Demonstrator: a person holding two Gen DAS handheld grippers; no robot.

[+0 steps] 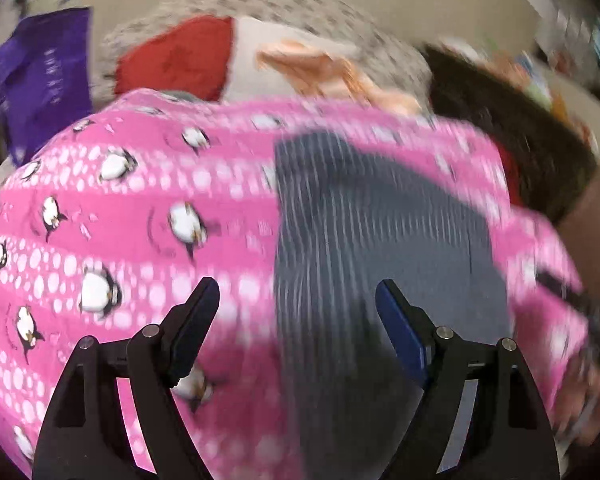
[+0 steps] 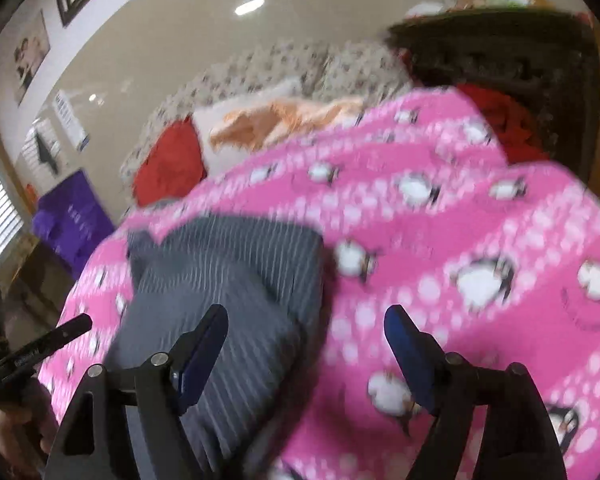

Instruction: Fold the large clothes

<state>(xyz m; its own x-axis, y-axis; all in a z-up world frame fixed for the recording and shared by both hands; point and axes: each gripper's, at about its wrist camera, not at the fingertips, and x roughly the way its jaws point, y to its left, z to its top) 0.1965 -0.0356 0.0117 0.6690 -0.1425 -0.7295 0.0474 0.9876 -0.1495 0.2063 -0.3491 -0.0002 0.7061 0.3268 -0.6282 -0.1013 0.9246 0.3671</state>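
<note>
A grey garment with thin white stripes (image 1: 380, 240) lies folded on a pink blanket with penguins (image 1: 140, 216). My left gripper (image 1: 298, 292) hovers above the garment's near left edge, jaws wide apart with nothing between them. In the right wrist view the same grey striped garment (image 2: 228, 280) lies left of centre on the pink penguin blanket (image 2: 460, 240). My right gripper (image 2: 306, 320) stands open over the garment's right edge, holding nothing. The other gripper's black finger (image 2: 56, 340) shows at the far left, with a hand below it. Both views are motion-blurred.
Behind the blanket lie a red cloth (image 1: 180, 56), a white and orange cloth (image 1: 320, 68) and a speckled beige cover (image 1: 300, 4). A purple bag (image 1: 40, 76) stands at the left. A dark piece of furniture (image 2: 500, 60) with clutter on top is at the right.
</note>
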